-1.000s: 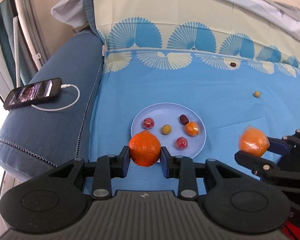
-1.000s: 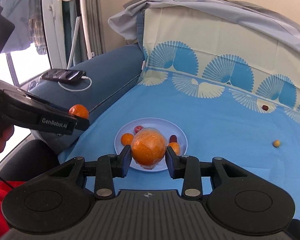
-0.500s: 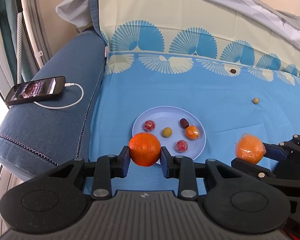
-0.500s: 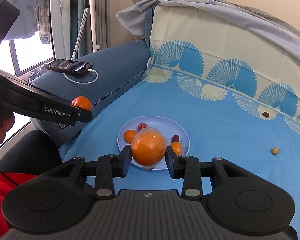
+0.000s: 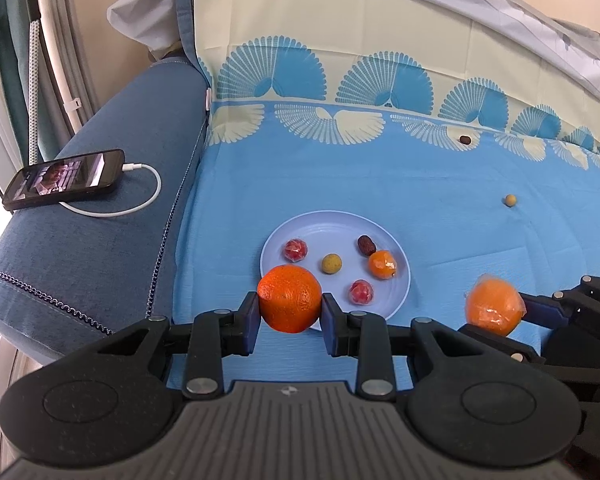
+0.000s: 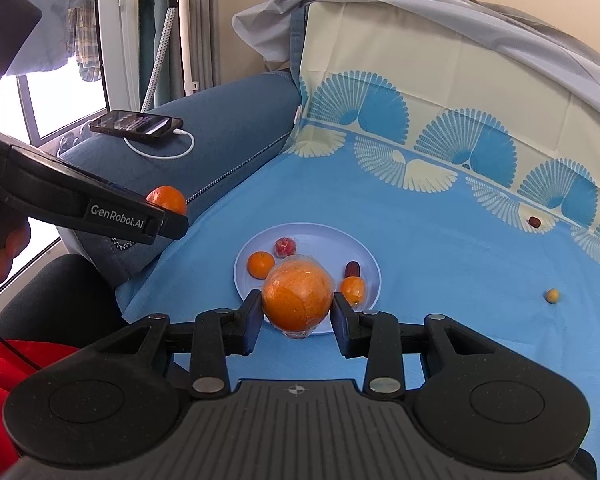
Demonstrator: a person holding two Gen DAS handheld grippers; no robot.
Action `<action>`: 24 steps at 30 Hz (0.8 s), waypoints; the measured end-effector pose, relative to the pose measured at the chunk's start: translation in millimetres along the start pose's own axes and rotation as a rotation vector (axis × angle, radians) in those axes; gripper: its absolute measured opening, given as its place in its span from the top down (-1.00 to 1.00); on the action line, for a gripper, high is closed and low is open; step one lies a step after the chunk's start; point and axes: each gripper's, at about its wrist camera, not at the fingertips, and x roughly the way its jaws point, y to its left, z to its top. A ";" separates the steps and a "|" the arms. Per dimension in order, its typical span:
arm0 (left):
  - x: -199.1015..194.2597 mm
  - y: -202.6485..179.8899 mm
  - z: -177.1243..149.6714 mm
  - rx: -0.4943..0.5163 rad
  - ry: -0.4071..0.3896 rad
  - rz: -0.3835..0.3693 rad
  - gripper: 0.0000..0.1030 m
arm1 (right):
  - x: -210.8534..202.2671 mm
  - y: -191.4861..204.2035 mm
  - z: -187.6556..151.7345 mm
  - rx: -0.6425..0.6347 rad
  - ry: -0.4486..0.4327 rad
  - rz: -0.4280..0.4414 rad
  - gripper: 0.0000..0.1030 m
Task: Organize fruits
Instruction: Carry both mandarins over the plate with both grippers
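Note:
My left gripper [image 5: 289, 312] is shut on a bare orange [image 5: 289, 298], held above the near rim of a pale blue plate [image 5: 316, 226]. My right gripper [image 6: 296, 312] is shut on a plastic-wrapped orange [image 6: 298, 300], also held in front of the plate [image 6: 364, 256]. On the plate lie two wrapped red fruits [image 5: 296, 249], a small green fruit [image 5: 331, 263], a dark date [image 5: 366, 245] and a small wrapped orange [image 5: 383, 264]. A small yellow fruit [image 5: 510, 200] and a dark date [image 5: 465, 139] lie loose on the blue sheet to the right.
The plate sits on a blue patterned sheet [image 5: 380, 184] over a sofa. A phone [image 5: 64, 178] with a white charging cable lies on the blue armrest at left. The other gripper shows at each view's side [image 5: 560, 320] [image 6: 100, 208].
Both grippers have drawn back and up slightly from the plate, each still holding its orange. The plate's contents have not moved.

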 end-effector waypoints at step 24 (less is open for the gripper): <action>81.9 0.7 29.1 -0.007 0.110 -0.053 0.32 | 80.7 -15.9 9.4 0.046 0.120 0.002 0.25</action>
